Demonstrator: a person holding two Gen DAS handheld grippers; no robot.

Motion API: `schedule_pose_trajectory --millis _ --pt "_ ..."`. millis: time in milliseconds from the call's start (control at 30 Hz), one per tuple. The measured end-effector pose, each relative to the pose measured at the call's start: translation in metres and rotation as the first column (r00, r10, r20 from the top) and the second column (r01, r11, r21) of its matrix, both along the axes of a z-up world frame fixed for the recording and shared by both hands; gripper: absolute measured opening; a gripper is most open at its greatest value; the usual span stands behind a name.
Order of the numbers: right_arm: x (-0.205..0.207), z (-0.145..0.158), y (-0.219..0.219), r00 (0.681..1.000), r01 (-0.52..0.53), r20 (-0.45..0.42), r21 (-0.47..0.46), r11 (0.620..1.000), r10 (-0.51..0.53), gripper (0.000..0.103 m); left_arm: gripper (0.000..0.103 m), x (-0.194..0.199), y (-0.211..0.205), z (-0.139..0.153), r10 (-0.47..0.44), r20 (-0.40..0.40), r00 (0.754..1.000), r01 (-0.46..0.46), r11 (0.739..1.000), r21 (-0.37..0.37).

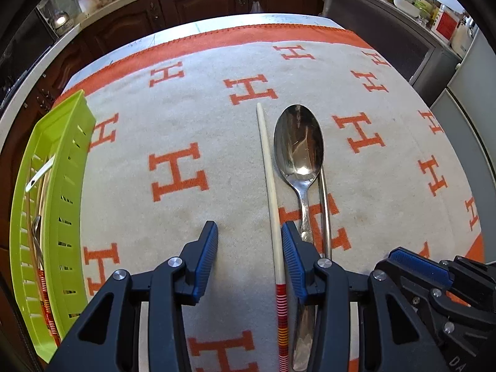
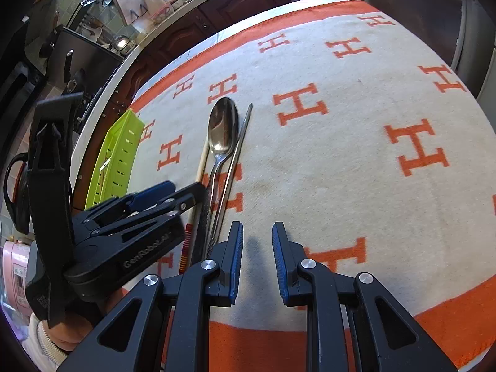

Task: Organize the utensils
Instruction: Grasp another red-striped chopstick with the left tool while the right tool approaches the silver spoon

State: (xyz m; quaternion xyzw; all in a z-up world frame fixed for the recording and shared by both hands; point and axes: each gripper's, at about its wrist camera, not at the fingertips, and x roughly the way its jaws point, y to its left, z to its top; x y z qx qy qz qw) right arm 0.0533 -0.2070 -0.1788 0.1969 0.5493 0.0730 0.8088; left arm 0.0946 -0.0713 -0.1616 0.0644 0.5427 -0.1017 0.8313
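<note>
A wooden chopstick (image 1: 270, 183) with a red-striped handle, a steel spoon (image 1: 298, 142) and a metal chopstick (image 1: 325, 210) lie side by side on the H-patterned cloth. My left gripper (image 1: 249, 232) is open, low over the cloth, with the wooden chopstick between its fingers, close to the right finger (image 1: 290, 248). My right gripper (image 2: 257, 232) is open and empty, just right of the metal chopstick (image 2: 238, 142) and spoon (image 2: 222, 127). The left gripper (image 2: 186, 190) shows there over the wooden chopstick (image 2: 203, 158). A lime-green slotted tray (image 1: 66, 167) at the left holds several utensils.
The cream and orange cloth (image 1: 186, 117) covers the table. Dark wooden cabinets (image 1: 217, 3) stand behind the far edge. A counter with jars and a bowl (image 1: 406, 3) is at the back right. The right gripper's body (image 1: 434, 279) is close on the right.
</note>
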Motion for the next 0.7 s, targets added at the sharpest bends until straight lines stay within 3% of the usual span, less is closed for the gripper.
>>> schedule_pose_trajectory --millis 33,100,233,433,700 --pt "0.001 -0.001 0.003 1.000 -0.005 -0.001 -0.002 1.000 0.005 0.020 0.039 0.000 0.000 0.000 -0.001 0.004 1.000 0.001 1.000 -0.002" --pt "0.003 -0.002 0.007 1.000 -0.011 -0.002 -0.003 1.000 0.011 0.020 0.004 0.001 0.001 0.001 -0.009 0.024 1.000 0.010 1.000 -0.026" --pt "0.006 -0.003 0.015 1.000 -0.024 -0.003 -0.008 1.000 0.024 0.020 0.003 0.002 0.010 0.002 0.011 0.014 1.000 -0.010 0.997 -0.071" --pt "0.016 -0.001 0.034 0.999 -0.053 0.005 -0.017 0.998 0.053 0.020 0.003 -0.007 0.026 0.013 0.029 0.013 0.999 -0.028 0.996 -0.083" --pt "0.031 -0.005 0.066 0.996 -0.084 -0.005 -0.119 0.989 0.084 0.018 0.003 -0.025 0.073 0.060 0.087 0.078 0.993 -0.080 0.993 -0.083"
